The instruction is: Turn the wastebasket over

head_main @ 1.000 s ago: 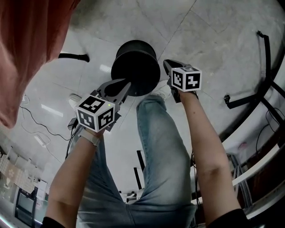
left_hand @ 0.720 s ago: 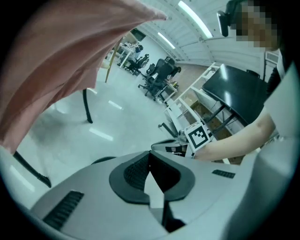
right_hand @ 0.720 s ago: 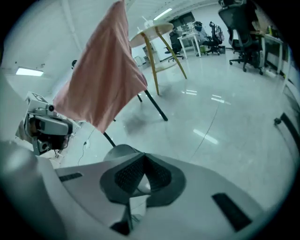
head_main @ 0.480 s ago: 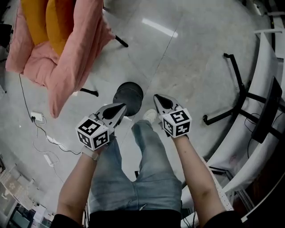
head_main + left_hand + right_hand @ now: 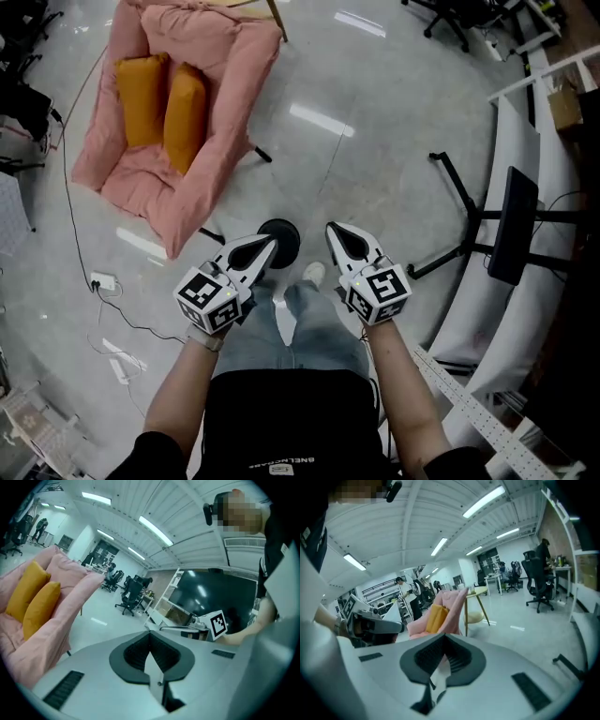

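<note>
Left gripper (image 5: 267, 246) and right gripper (image 5: 336, 234): fingers pressed together on both, nothing pinched. From my head view they flank the black wastebasket (image 5: 284, 236), which sits on the floor just past my shoe (image 5: 314, 274). Pink armchair (image 5: 202, 141) beyond the wastebasket, to its left.
</note>
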`<action>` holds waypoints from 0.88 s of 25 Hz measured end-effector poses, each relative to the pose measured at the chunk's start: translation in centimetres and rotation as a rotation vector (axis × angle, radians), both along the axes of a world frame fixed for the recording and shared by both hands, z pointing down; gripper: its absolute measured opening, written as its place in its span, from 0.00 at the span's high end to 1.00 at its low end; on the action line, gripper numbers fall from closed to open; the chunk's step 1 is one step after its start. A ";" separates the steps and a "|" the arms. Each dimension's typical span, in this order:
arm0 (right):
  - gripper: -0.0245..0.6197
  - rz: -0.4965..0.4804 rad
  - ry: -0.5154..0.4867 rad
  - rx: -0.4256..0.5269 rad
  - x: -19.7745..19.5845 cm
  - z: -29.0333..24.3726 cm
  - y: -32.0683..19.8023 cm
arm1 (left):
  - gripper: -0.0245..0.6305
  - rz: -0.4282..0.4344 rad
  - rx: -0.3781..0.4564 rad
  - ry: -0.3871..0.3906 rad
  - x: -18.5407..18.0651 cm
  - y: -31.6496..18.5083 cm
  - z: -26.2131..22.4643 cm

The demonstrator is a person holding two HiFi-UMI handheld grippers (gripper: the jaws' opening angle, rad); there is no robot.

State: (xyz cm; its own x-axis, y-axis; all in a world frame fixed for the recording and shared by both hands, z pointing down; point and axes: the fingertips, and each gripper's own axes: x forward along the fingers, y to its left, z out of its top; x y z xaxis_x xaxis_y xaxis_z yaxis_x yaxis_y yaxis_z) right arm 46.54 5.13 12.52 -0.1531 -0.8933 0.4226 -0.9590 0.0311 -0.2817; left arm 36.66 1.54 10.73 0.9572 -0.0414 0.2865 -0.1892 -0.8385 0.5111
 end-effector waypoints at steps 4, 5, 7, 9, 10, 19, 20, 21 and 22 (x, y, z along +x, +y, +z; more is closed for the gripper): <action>0.95 0.030 -0.002 0.110 -1.7 -7.6 0.3 | 0.94 0.015 0.066 0.091 0.1 0.2 -7.7; 0.95 0.034 -0.006 0.131 -2.3 -9.2 0.3 | 0.94 0.023 0.085 0.111 -0.1 0.2 -9.5; 0.95 0.043 -0.002 0.171 -3.2 -12.4 0.5 | 0.94 0.032 0.116 0.135 -0.6 0.1 -12.8; 0.95 0.045 0.007 0.207 -3.9 -15.2 0.9 | 0.94 0.033 0.138 0.139 -1.1 0.1 -15.2; 0.95 0.040 0.017 0.222 -4.2 -16.4 1.1 | 0.94 0.039 0.158 0.135 -1.2 0.2 -16.1; 0.95 0.010 0.112 0.320 -4.4 -21.6 0.7 | 0.94 0.014 0.257 0.154 -1.6 0.0 -19.5; 0.95 0.008 0.115 0.324 -4.4 -21.8 0.6 | 0.94 0.013 0.270 0.167 -1.5 -0.1 -20.0; 0.95 0.005 0.119 0.326 -4.3 -21.9 0.5 | 0.94 0.010 0.275 0.181 -1.5 -0.3 -20.4; 0.95 0.004 0.123 0.324 -4.2 -21.9 0.5 | 0.94 0.008 0.274 0.198 -1.4 -0.4 -20.8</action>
